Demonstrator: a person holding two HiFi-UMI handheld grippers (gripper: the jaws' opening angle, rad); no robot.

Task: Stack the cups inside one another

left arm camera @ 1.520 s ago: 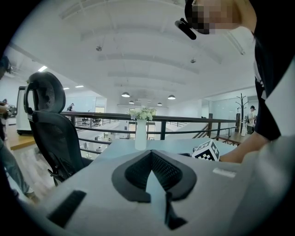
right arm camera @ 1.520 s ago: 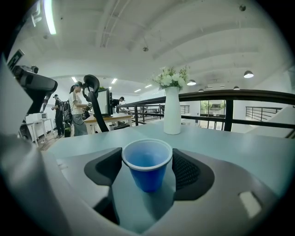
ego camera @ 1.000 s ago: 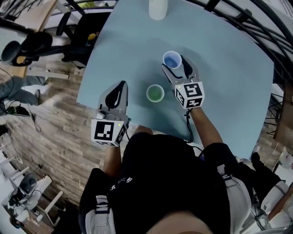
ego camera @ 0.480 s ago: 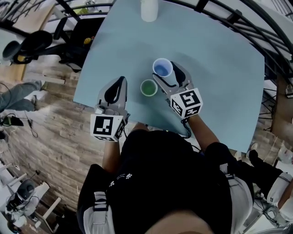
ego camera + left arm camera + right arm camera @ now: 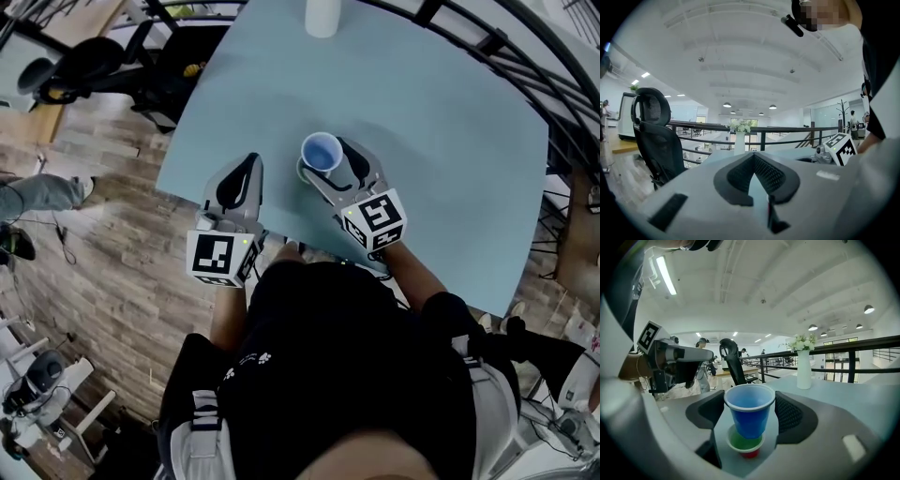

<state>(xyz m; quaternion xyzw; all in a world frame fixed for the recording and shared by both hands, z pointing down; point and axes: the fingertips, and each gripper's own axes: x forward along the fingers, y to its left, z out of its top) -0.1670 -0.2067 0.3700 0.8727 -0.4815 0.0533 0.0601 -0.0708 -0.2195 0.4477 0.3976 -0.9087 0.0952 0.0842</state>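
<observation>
The right gripper (image 5: 326,161) had its 2 jaws closed on the blue cup (image 5: 749,414), 1 dark pad pressed against each side just under the rim, the cup upright. Directly below it sat the green cup (image 5: 745,441), with a red base, on the table (image 5: 450,141); the blue cup's bottom hung at the green cup's mouth, and whether the 2 touched could not be told. The left gripper (image 5: 246,173) had its jaws brought together at the tips with nothing between them, and it was held over the table's near-left edge, just beside the cups. The table was a pale blue-grey top. A white vase (image 5: 803,369) with white flowers stood at its far edge. Around it lay a wood-plank floor (image 5: 122,272), a black office chair (image 5: 651,136), a dark railing (image 5: 862,345), and a bright open office with ceiling lights.
</observation>
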